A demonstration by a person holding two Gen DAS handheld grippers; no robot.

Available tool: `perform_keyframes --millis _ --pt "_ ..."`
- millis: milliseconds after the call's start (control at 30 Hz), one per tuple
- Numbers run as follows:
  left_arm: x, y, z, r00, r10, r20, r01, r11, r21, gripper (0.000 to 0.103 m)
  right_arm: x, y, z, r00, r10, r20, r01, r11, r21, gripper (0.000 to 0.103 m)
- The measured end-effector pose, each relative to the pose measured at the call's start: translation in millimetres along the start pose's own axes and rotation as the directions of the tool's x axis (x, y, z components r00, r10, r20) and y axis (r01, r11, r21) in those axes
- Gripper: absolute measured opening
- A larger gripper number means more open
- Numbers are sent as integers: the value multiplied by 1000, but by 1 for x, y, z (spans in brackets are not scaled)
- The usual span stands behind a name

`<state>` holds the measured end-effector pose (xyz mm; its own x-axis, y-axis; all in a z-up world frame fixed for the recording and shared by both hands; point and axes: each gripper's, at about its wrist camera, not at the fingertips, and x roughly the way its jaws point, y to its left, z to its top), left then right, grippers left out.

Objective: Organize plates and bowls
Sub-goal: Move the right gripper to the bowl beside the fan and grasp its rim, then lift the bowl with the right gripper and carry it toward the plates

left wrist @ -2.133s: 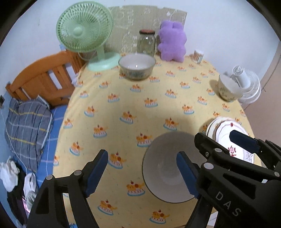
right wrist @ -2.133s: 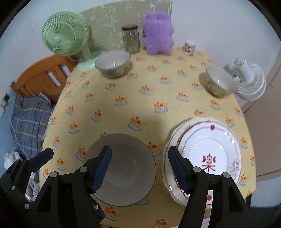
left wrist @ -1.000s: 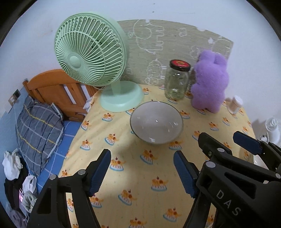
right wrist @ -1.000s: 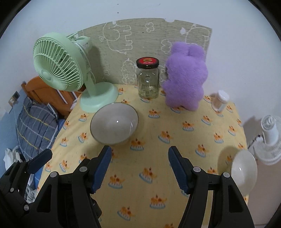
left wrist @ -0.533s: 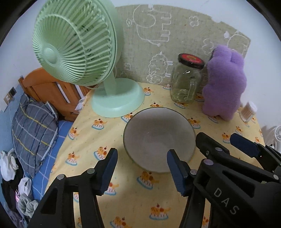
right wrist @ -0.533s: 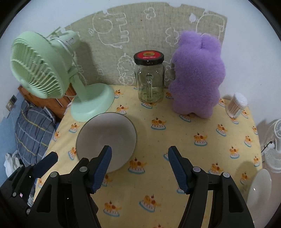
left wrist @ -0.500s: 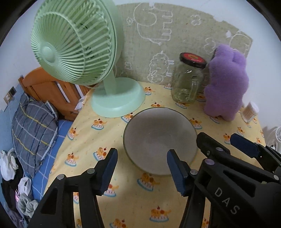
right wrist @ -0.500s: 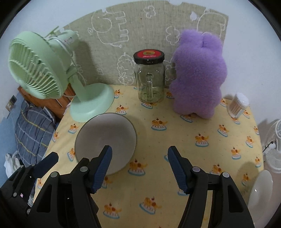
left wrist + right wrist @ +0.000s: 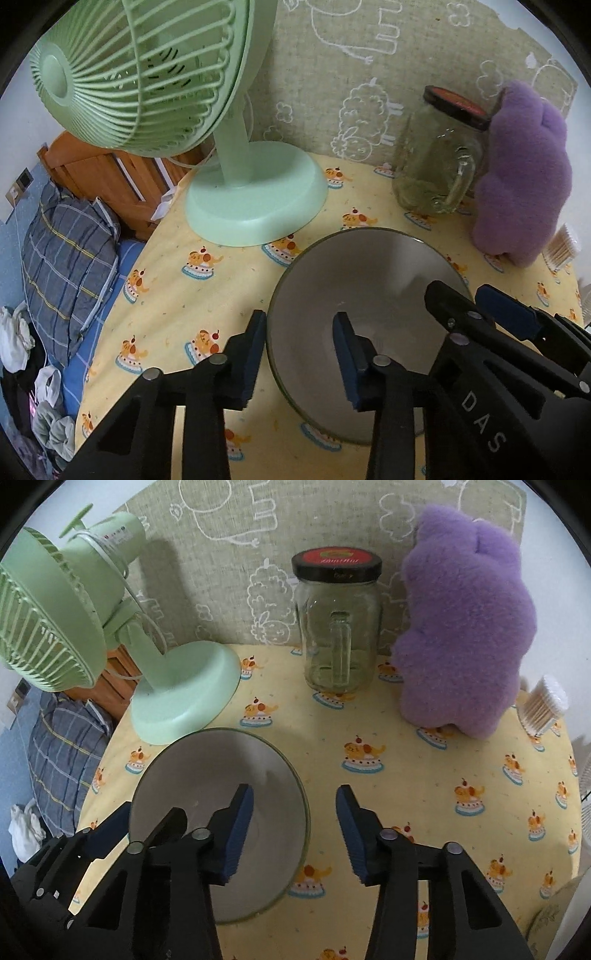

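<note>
A: Where's the bowl (image 9: 369, 291)?
B: On the yellow tablecloth (image 9: 406, 782), just in front of the green fan (image 9: 255, 206).
A: And the claws?
B: The left gripper (image 9: 299, 354) straddles the rim nearest the fan; the right gripper (image 9: 293, 830) straddles the opposite rim. Both have just been closing, partly open, pads not visibly pressing.

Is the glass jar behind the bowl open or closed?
Closed. The jar stands upright with a black-rimmed red lid seated on its mouth, as both views show. How tightly the lid is screwed on cannot be told.
</note>
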<state>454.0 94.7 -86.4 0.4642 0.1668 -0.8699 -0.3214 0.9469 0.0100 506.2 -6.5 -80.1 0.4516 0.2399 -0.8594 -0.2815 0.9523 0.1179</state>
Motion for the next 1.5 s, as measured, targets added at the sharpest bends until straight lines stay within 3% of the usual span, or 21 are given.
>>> perform_keyframes --millis 200,533,867,1200,1500 --pt "8 1 1 999 30 -11 -30 1000 -3 21 14 1 2 1000 7 -30 -7 1000 1 23" --pt "13 1 1 997 57 -53 -57 998 1 18 13 3 2 999 4 -37 -5 1000 -8 23" --pt "1 -8 -17 996 42 -84 -39 999 37 18 -3 -6 -16 997 -18 -68 18 1000 -1 23" --pt "-31 -18 -40 995 7 -96 1 996 87 18 -40 -13 -46 995 -50 -90 54 998 43 23" --pt "-80 -19 -53 998 -45 -52 51 990 129 18 -96 -13 -64 995 -90 -44 94 992 83 23"
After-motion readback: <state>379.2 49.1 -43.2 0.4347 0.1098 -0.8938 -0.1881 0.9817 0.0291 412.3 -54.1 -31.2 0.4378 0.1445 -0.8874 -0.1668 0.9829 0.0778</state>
